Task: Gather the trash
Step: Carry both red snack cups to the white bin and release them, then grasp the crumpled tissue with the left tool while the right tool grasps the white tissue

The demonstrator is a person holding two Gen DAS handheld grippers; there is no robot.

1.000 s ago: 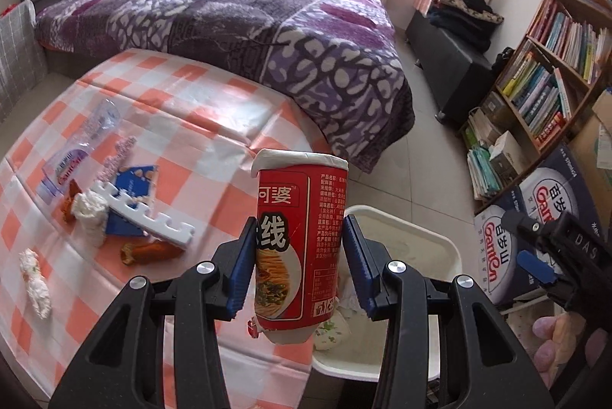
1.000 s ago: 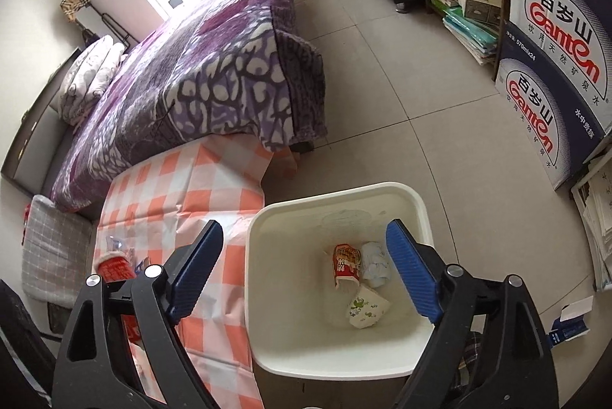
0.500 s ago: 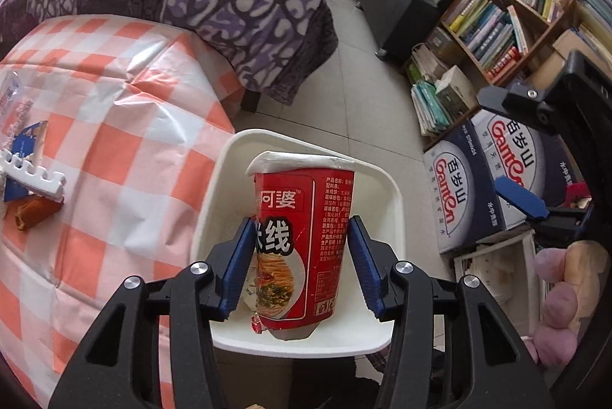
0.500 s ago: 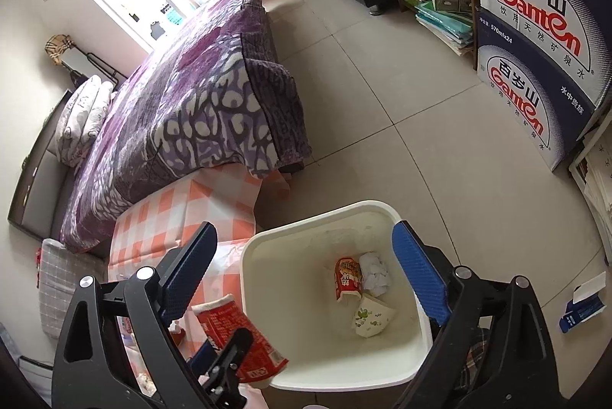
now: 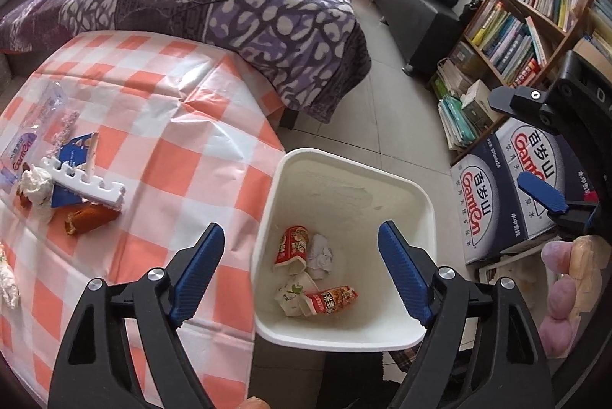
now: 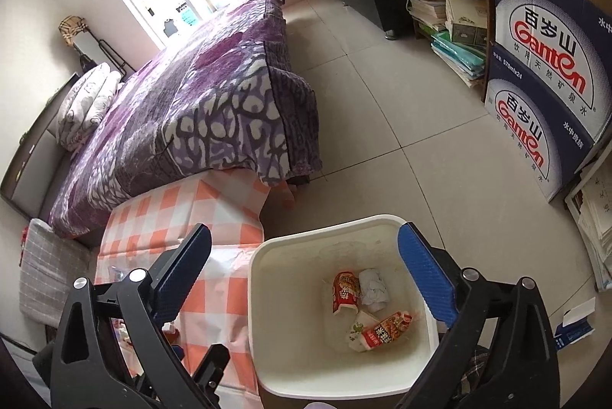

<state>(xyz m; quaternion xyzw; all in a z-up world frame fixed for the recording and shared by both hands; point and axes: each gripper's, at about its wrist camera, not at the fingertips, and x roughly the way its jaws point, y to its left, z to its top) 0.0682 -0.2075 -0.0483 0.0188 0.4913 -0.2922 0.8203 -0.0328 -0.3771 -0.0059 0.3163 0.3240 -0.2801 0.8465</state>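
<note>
Bedroom floor tiles, a purple-quilted bed (image 5: 214, 0) and a bookshelf (image 5: 535, 11) frame the left wrist view, with the white bin (image 5: 344, 332) as the landmark. To the bin's left stands the desk (image 5: 183, 156) under an orange checked cloth. The left gripper (image 5: 302, 271) points steeply down over the bin's near-left rim, its blue pads spreading wider with nothing between them. Inside the bin lie a red noodle cup (image 5: 331, 298) on its side near the front, a second red cup (image 5: 292, 246) behind it, crumpled tissue (image 5: 320, 252) and a pale wrapper (image 5: 292, 294). Far left of the bin, trash waits on the desk: a white foam strip (image 5: 82, 179), a blue packet (image 5: 76, 149), a brown scrap (image 5: 88, 218) and a clear plastic bottle (image 5: 26, 141). Doing this release well likely means keeping the gripper above the bin mouth until the pads are clear, then lifting before swinging left, so the rim is not clipped.

From the right wrist view, the right gripper (image 6: 306, 279) hangs over the same bin, tilted down, with its pads opening wide and nothing between them. The noodle cup rests at the bin's bottom, right of the desk edge. A corner of the left gripper shows at the bin's lower left.
</note>
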